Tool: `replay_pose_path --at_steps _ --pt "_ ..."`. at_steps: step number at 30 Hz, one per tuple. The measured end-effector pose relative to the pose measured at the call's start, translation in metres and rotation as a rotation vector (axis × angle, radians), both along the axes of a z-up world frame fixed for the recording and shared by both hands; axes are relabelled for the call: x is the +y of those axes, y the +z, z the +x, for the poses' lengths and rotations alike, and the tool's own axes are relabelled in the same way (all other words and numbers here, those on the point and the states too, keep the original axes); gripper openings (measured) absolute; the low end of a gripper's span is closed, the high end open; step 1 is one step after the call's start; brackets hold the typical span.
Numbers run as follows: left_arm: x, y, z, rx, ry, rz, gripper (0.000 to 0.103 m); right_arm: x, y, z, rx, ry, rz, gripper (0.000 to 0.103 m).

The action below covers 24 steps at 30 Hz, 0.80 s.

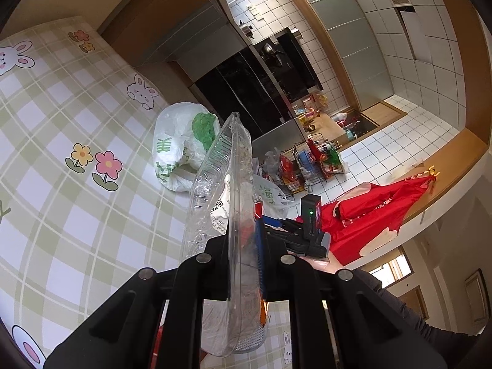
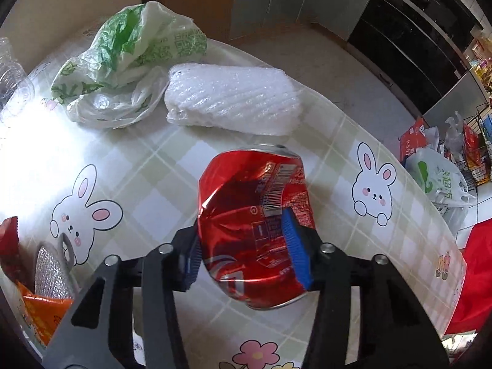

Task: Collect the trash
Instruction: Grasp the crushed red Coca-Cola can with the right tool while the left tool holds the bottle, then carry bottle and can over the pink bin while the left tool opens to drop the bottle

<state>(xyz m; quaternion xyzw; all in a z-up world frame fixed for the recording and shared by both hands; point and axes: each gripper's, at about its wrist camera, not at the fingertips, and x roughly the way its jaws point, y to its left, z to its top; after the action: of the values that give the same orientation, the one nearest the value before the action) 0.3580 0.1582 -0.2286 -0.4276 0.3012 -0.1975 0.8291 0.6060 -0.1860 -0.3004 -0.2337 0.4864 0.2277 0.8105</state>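
My left gripper (image 1: pixel 244 252) is shut on a clear plastic clamshell tray (image 1: pixel 215 190), held on edge above the checked tablecloth (image 1: pixel 61 153). My right gripper (image 2: pixel 243 246) is shut on a crushed red drink can (image 2: pixel 255 224) and holds it just above the table. The right gripper also shows in the left wrist view (image 1: pixel 307 230), close beside the tray. A white and green plastic bag (image 2: pixel 123 61) and a wad of white bubble wrap (image 2: pixel 230 101) lie on the table beyond the can. The bag also shows in the left wrist view (image 1: pixel 181 144).
A metal mesh basket (image 2: pixel 50 272) with orange and red wrappers (image 2: pixel 40 313) sits at the table's near left. A clear plastic bottle (image 2: pixel 12 77) lies at the far left. Bags and wire racks (image 1: pixel 307 166) stand on the floor past the table edge. A red cloth (image 1: pixel 375 212) hangs to the right.
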Motion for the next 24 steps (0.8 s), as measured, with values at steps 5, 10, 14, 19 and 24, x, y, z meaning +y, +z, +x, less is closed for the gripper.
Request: replay_pose_path --at_steps 5,10,14,19,24 --pt "-0.010 0.012 -0.009 -0.011 -0.011 0.011 0.012 -0.006 0.019 -0.019 -0.046 -0.041 0.010 0.021" --pt "-0.017 0.024 -0.020 -0.021 -0.004 0.037 0.012 -0.021 0.046 -0.038 -0.095 -0.114 0.068 0.010" --pt "-0.024 0.034 -0.031 -0.028 -0.004 0.058 0.012 -0.031 0.058 -0.059 -0.110 -0.144 0.125 0.010" --pt "-0.035 0.047 -0.046 -0.042 -0.010 0.096 0.012 -0.041 0.081 -0.101 -0.148 -0.164 0.210 0.010" --pt "-0.049 0.065 -0.066 -0.069 -0.020 0.155 0.012 -0.054 0.114 -0.155 -0.224 -0.168 0.341 0.010"
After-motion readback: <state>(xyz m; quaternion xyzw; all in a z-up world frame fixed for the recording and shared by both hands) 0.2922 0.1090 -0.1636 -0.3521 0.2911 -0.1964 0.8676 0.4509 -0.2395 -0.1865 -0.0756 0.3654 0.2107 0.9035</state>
